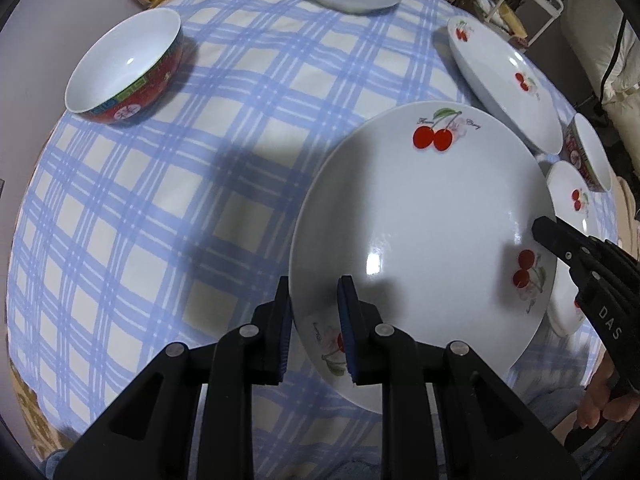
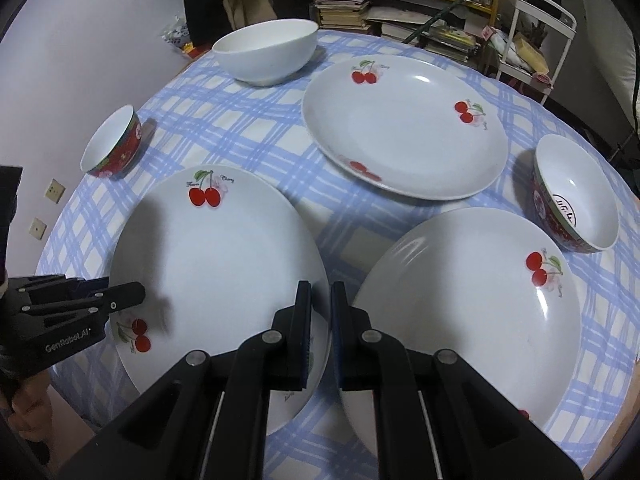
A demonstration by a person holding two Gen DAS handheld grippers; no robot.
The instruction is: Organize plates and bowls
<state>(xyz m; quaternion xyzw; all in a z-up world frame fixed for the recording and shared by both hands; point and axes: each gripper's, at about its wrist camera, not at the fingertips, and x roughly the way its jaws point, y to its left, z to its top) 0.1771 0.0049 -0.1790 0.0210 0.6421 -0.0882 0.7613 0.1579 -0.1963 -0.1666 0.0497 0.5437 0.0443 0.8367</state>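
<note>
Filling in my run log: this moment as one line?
left gripper shut on cherry plate | right gripper shut on same plate | stacking not yet done
</note>
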